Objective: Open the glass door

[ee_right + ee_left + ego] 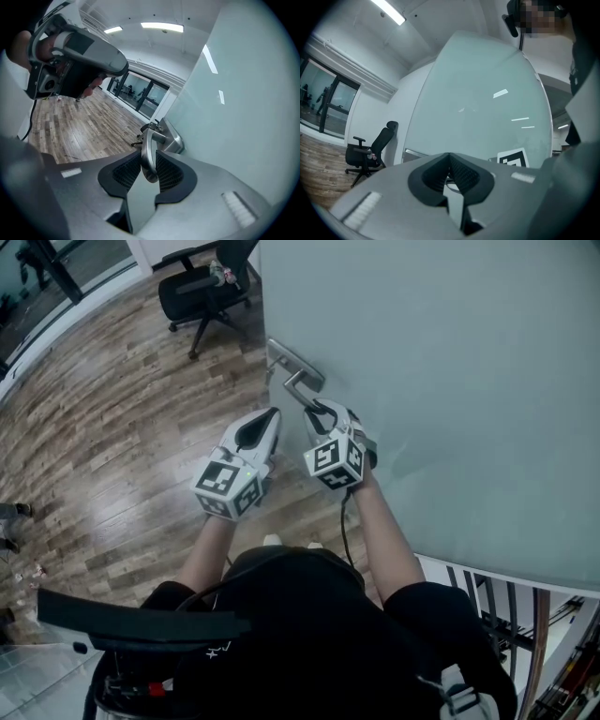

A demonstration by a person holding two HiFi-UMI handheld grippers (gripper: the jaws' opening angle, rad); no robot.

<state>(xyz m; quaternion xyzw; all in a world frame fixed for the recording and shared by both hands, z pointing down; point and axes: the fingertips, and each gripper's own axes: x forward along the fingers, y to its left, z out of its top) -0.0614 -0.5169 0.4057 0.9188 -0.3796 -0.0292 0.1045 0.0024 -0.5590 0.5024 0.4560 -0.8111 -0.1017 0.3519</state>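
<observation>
The frosted glass door (450, 381) fills the right of the head view. Its metal lever handle (298, 382) juts from a steel plate (292, 357) at the door's left edge. My right gripper (323, 413) is shut on the lever's free end. In the right gripper view the lever (149, 150) runs down between both dark pads of that gripper (149, 171), touching them. My left gripper (261, 427) hovers just left of the handle, apart from it. Its jaws (450, 161) meet at the tips with nothing between them, facing the door (487, 108).
A black office chair (202, 287) stands on the wood floor (112, 427) beyond the door's left edge, also visible as the chair (368, 157) in the left gripper view. Tall windows (136, 91) line the far wall. Vertical rails (506, 596) show at lower right.
</observation>
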